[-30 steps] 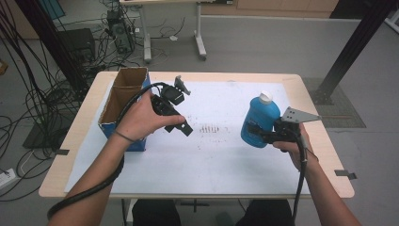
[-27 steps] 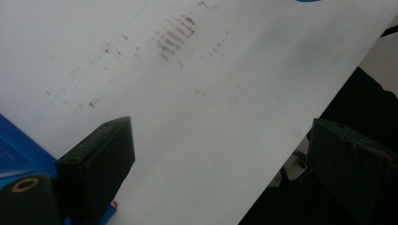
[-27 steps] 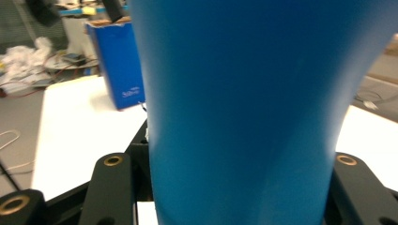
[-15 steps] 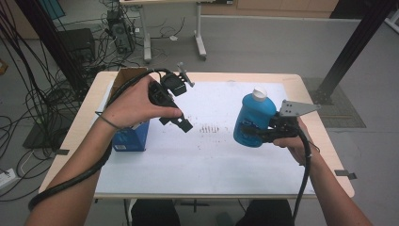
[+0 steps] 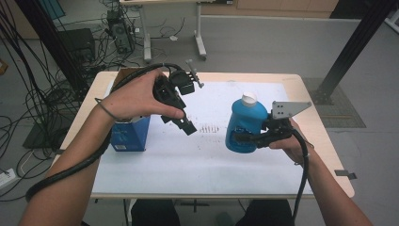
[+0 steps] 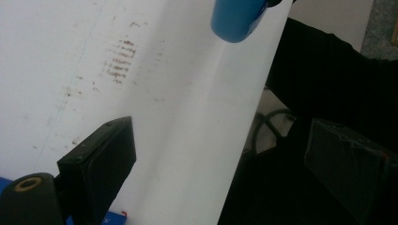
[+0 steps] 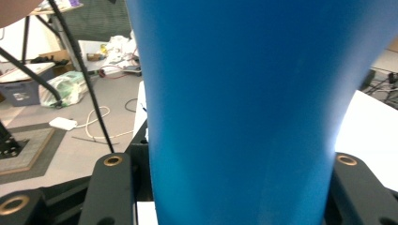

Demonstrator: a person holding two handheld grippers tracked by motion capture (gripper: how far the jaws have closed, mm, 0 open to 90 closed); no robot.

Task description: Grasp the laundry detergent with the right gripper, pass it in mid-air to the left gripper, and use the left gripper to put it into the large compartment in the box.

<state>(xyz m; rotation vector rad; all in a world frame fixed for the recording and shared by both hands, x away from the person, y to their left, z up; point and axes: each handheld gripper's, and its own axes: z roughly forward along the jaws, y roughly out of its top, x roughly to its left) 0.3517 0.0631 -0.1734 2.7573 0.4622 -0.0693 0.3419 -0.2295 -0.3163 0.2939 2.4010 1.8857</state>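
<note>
A blue bottle (image 5: 244, 125) with a white cap hangs upright above the right half of the white mat (image 5: 197, 160). My right gripper (image 5: 242, 138) is shut on the bottle's lower body from the right, and in the right gripper view the blue bottle (image 7: 253, 108) sits squeezed between both jaws of the right gripper (image 7: 234, 187). My left gripper (image 5: 178, 123) is held in the air over the mat's left-centre, pointing down to the right. In the left gripper view its jaws (image 6: 225, 173) stand wide open with nothing between them, and the bottle's base (image 6: 237, 16) shows farther off.
A blue-sided open box (image 5: 131, 134) stands at the table's left edge, partly under my left hand. Brown smudges (image 5: 209, 127) mark the mat's middle. A black post (image 5: 353, 47) rises beyond the right corner, and cables and desk legs crowd the floor behind.
Both hands have risen. The right gripper has lifted the bottle and carried it a little left. The left gripper has moved up and toward the far left of the table.
</note>
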